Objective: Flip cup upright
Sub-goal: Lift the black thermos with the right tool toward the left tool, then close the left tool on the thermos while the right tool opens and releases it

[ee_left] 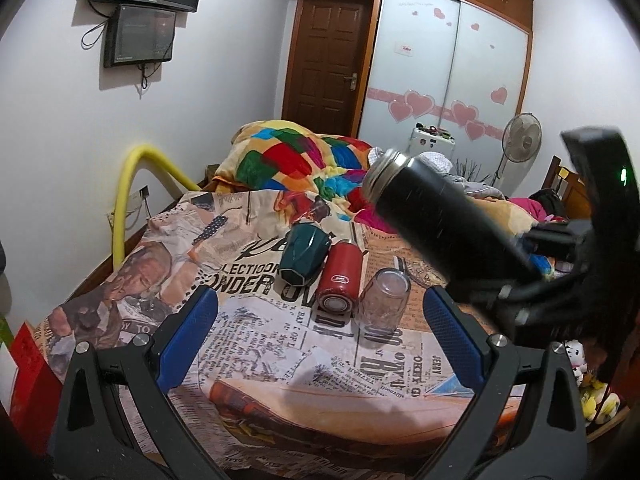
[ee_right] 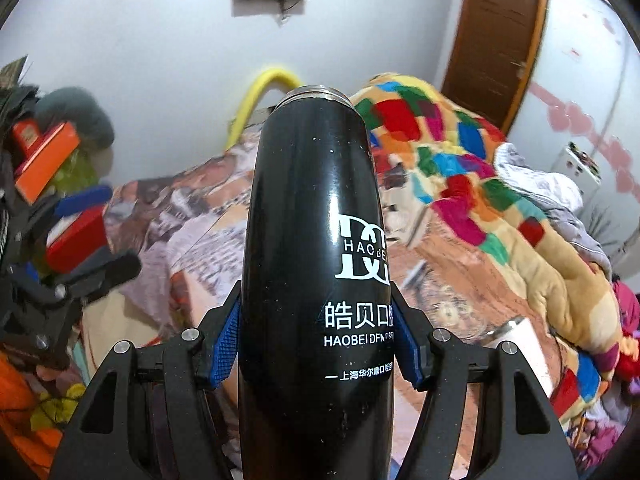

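My right gripper (ee_right: 316, 344) is shut on a black flask (ee_right: 316, 240) with white lettering, held in the air with its steel-rimmed mouth pointing away. In the left wrist view the black flask (ee_left: 440, 224) hangs tilted above the bed, mouth up-left, with the right gripper (ee_left: 560, 264) behind it. My left gripper (ee_left: 320, 320) is open and empty, low over the newspaper-print cloth (ee_left: 256, 340). On the cloth stand a green faceted cup (ee_left: 302, 254), a red cup (ee_left: 338, 282) and a clear glass (ee_left: 384, 296), all upside down.
A colourful patchwork quilt (ee_left: 296, 160) is heaped behind the cups. A yellow tube (ee_left: 132, 184) arches at the bed's left edge. Door, wardrobe and a fan (ee_left: 520, 140) stand at the back. Soft toys (ee_left: 588, 384) lie at the right on the floor.
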Demonstrator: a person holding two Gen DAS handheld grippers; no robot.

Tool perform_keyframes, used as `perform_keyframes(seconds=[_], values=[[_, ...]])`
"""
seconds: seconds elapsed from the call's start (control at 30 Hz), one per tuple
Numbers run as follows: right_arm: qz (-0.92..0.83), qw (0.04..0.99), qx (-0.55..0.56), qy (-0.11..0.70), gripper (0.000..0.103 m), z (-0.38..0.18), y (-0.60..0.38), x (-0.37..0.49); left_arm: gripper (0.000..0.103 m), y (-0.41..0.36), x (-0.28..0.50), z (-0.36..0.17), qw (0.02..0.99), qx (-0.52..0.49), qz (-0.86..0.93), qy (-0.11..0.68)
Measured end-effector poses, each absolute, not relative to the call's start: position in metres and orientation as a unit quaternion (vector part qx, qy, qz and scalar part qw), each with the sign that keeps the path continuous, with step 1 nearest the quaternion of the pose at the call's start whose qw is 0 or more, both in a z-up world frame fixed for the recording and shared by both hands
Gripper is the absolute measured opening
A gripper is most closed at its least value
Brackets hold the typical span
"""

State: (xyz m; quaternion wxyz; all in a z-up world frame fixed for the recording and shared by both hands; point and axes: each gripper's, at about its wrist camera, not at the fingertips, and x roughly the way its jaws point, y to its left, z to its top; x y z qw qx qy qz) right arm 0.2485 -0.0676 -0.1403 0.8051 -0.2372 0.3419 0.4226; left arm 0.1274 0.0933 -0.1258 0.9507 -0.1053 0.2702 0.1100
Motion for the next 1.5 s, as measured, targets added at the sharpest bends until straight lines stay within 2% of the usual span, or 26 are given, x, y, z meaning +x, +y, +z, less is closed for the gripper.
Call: perform_keyframes(seconds=[0.43, 0.7, 1.13, 1.5], values=[[0.444, 0.739, -0.293, 0.414, 0.062, -0.245, -0.033, 0.266, 0.103, 0.108, 0.139, -0.163, 0.931, -0.113, 0.131, 0.322], [0.433, 0.715, -0.324, 0.443, 0.062, -0.288, -0.021, 0.275, 0.103, 0.121, 0.15, -0.185, 0.918, -0.131, 0.134, 0.349], [0.43, 0.702, -0.333, 0.46, 0.062, -0.305, -0.022, 0.264, 0.103, 0.132, 0.161, -0.209, 0.901, -0.154, 0.13, 0.383], [0.433, 0.731, -0.313, 0.425, 0.062, -0.26, -0.045, 0.25, 0.103, 0.122, 0.175, -0.229, 0.88, -0.189, 0.09, 0.425]])
